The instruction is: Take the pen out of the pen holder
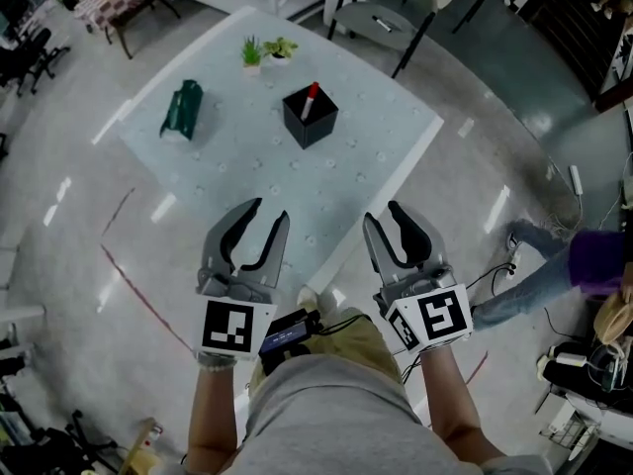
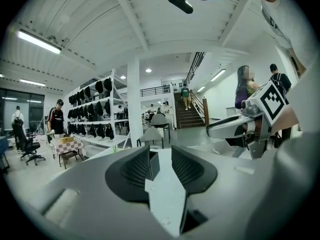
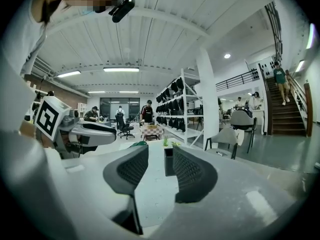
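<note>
Both grippers held empty at the near edge of the tabletop, pen not yet taken.

The left gripper (image 1: pixel 269 214) and right gripper (image 1: pixel 381 216) sit side by side, well short of the things, each with its jaws spread and nothing between them. Further across the white tabletop (image 1: pixel 366 156) stands the black square pen holder (image 1: pixel 310 117), with the red-capped pen (image 1: pixel 310 97) leaning upright inside it. A dark green object (image 1: pixel 182 109) lies to its left, and two small potted plants (image 1: pixel 265 50) stand beyond.
</note>
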`<state>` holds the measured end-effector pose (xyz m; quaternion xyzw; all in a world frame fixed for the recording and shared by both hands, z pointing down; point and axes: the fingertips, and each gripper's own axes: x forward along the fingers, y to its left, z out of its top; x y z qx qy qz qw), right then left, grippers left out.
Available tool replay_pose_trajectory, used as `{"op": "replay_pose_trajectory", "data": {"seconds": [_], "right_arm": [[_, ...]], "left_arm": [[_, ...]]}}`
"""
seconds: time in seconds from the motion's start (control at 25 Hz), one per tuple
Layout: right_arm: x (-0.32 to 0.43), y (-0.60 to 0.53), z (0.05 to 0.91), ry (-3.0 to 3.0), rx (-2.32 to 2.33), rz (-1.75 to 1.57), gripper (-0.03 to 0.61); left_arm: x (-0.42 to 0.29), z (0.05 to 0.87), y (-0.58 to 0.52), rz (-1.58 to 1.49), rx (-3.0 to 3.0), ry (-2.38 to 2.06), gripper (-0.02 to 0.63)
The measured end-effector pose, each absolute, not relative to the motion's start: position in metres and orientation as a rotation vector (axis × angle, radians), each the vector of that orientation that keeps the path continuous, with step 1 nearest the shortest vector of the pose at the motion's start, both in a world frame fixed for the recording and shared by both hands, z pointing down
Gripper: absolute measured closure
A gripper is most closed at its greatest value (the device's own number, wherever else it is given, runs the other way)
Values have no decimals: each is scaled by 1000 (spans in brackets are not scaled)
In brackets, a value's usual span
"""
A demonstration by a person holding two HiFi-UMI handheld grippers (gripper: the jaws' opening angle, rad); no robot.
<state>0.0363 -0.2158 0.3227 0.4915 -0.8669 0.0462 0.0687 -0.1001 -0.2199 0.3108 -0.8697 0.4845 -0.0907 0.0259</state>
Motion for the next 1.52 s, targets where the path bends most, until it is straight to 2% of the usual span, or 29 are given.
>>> {"op": "replay_pose_trajectory", "data": {"seconds": [0.64,1.52], "right_arm": [[32,-251,335,-2648,1383,159,431],[17,-367,369,-2701,1163,234,431]], "left_arm": [[-107,327,-237,-307,-2689,1576,479],[-108,350,-295,-373,-2619,1749,479]]}}
